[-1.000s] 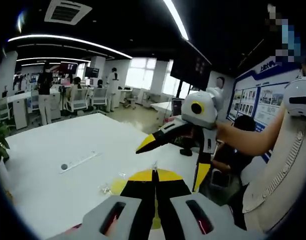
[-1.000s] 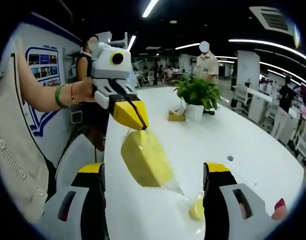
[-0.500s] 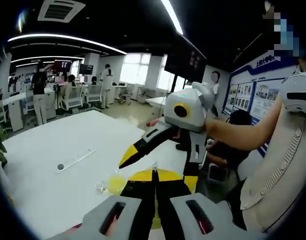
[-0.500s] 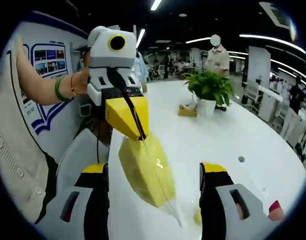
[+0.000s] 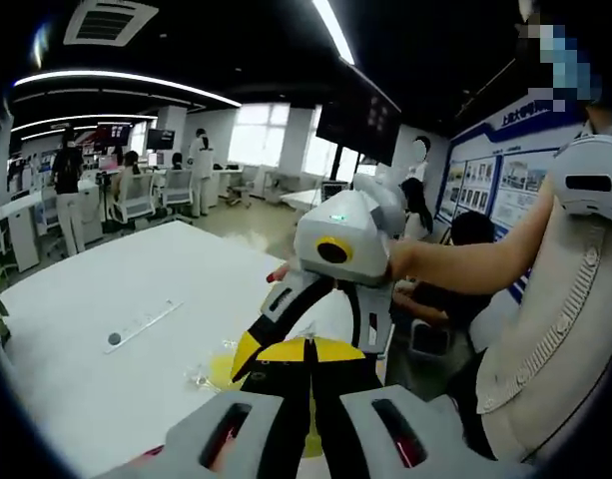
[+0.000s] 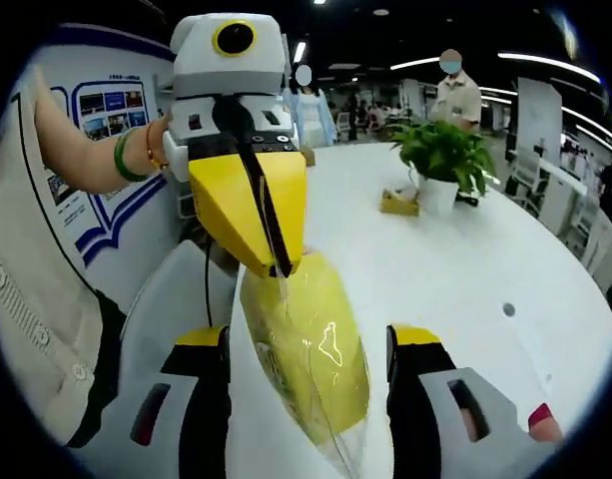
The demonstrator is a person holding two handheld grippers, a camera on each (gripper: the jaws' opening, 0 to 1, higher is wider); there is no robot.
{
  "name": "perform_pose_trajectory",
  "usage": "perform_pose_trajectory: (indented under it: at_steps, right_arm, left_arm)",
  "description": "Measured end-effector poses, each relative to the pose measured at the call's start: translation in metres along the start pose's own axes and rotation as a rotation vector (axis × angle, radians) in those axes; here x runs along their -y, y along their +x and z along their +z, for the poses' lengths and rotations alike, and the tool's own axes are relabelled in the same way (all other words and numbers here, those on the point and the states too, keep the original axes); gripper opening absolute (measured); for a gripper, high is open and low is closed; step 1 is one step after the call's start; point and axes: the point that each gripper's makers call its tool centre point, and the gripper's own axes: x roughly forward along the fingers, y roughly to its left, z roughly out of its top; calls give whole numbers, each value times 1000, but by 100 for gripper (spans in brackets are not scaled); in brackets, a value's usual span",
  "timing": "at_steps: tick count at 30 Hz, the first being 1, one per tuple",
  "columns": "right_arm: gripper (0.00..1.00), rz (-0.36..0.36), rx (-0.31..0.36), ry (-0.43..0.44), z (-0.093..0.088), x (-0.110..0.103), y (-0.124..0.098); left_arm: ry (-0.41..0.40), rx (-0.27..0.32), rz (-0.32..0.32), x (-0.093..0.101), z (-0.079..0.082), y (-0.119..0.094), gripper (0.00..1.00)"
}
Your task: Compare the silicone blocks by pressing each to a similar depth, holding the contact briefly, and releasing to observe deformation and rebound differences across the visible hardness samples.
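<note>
Worktop: we see a large white worktop (image 6: 545,269) running away from both cameras; in the left gripper view its bare surface (image 5: 116,289) carries a long pale strip with a round dark spot at one end (image 5: 136,327).
Room: we note an open office behind, with ceiling light strips, wall posters and seated and standing people at a distance.
Person: we see a forearm with a green bangle (image 6: 114,165) in the right gripper view, and a pale knitted garment along the left edge.
Left hand-held gripper: in the right gripper view it hangs from above (image 6: 276,267), yellow jaws pressed together on the top edge of a clear bag. In its own view the jaws (image 5: 307,349) meet along one line with no gap.
Right hand-held gripper: in its own view the two jaws stand wide apart (image 6: 306,349), one on each side of the bag, and we see no contact with it. In the left gripper view it comes in from the right (image 5: 248,351), tips just beside the left jaws.
Silicone block: a yellow block (image 6: 306,354) sits inside the clear bag, hanging below the left jaws and between the right jaws, off the worktop.
Second sample: a smaller yellow piece in clear wrap (image 5: 218,371) lies on the worktop near the jaw tips.
Plant: a potted green plant (image 6: 440,160) stands on the worktop well apart from the bag.
</note>
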Motion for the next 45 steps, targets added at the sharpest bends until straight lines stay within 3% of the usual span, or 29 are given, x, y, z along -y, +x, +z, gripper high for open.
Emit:
perform_pose_trajectory:
  at_steps: [7,17,30,45]
  right_arm:
    - [40,38,-19,16,-5,-5,2]
    - [30,40,-5,27,-7,-6,1]
    - [12,20,6,-62,-4,-14,1]
    - [6,16,-11,-104,-5,-20,6]
  left_arm:
    - [18,-9,-21,5,-1,2,0]
    - [20,-20,-34,7,-4,4,0]
    - [27,-15,-49,13,-7,0,0]
    - [25,-19,-42,17,-12,-5,0]
